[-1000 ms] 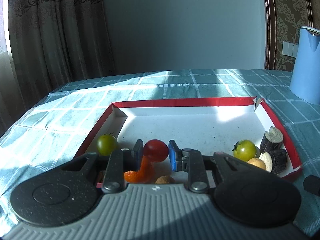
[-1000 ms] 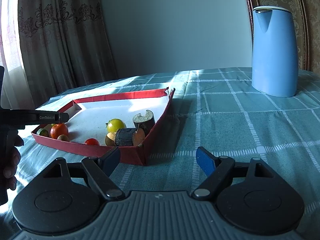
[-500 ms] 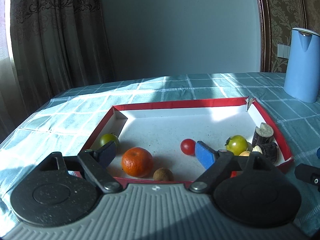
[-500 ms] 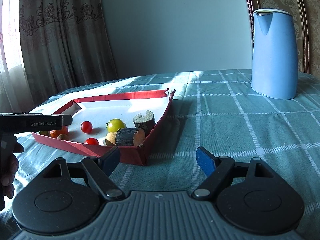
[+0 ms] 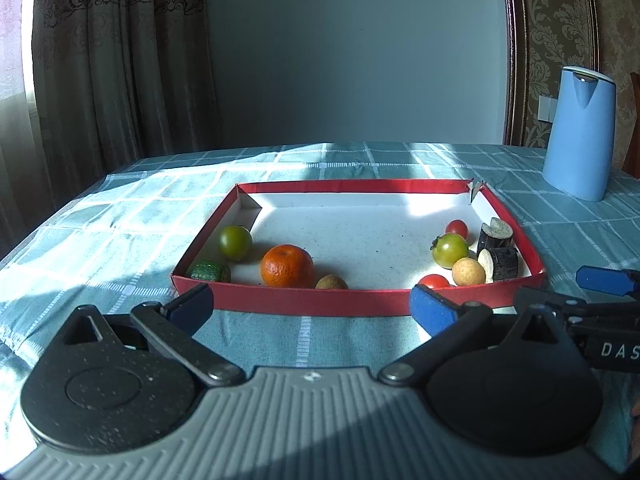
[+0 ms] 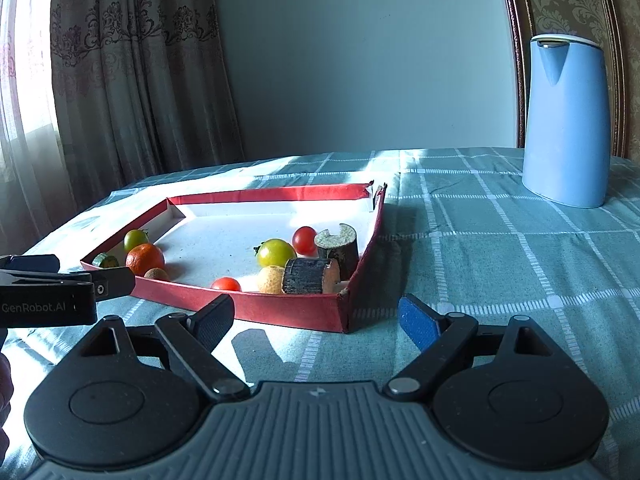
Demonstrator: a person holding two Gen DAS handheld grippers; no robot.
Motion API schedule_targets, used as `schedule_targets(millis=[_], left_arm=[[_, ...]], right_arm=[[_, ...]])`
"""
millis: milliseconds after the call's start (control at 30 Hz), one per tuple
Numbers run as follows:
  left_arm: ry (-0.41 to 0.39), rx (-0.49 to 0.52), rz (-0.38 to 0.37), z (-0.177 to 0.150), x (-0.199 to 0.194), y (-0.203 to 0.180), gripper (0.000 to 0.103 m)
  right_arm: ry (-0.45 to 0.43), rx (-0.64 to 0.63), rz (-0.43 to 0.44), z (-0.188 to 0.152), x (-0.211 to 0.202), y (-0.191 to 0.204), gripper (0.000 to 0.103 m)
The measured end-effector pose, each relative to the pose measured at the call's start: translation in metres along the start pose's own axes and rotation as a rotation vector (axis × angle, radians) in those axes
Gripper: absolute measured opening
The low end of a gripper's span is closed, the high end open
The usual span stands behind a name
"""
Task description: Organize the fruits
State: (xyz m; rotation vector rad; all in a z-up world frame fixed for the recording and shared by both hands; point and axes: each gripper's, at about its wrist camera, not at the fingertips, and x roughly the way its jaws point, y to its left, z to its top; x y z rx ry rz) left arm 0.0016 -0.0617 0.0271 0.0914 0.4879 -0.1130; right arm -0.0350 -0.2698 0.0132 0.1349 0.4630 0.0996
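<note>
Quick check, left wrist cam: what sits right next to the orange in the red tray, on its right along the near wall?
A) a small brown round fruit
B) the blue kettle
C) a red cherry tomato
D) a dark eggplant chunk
A: a small brown fruit sits just right of the orange against the near wall of the red tray; both red cherry tomatoes and the eggplant chunks lie at the tray's right end.

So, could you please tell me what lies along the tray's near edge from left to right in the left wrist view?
Cucumber piece → orange → brown fruit → red tomato → tan ball → eggplant chunk.
</note>
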Motion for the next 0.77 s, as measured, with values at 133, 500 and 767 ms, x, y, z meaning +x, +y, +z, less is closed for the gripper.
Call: schedule_targets(millis=[133, 500, 767], left_arm=[[-0.005, -0.014, 0.041, -0.006, -0.004, 0.011, 0.103], [0.008, -0.06, 0.081, -0.014, -0.004, 0.035, 0.103], [-0.019, -0.032, 0.105, -0.018, -0.006, 0.032, 0.103]], right_arm=[[0.013, -0.01, 0.001, -0.001, 0.004, 0.015, 0.09], [0.029, -0.024, 0.015, -0.003, 0.012, 0.04, 0.09], [0.032, -0.024, 0.019, -0.003, 0.013, 0.042, 0.09]])
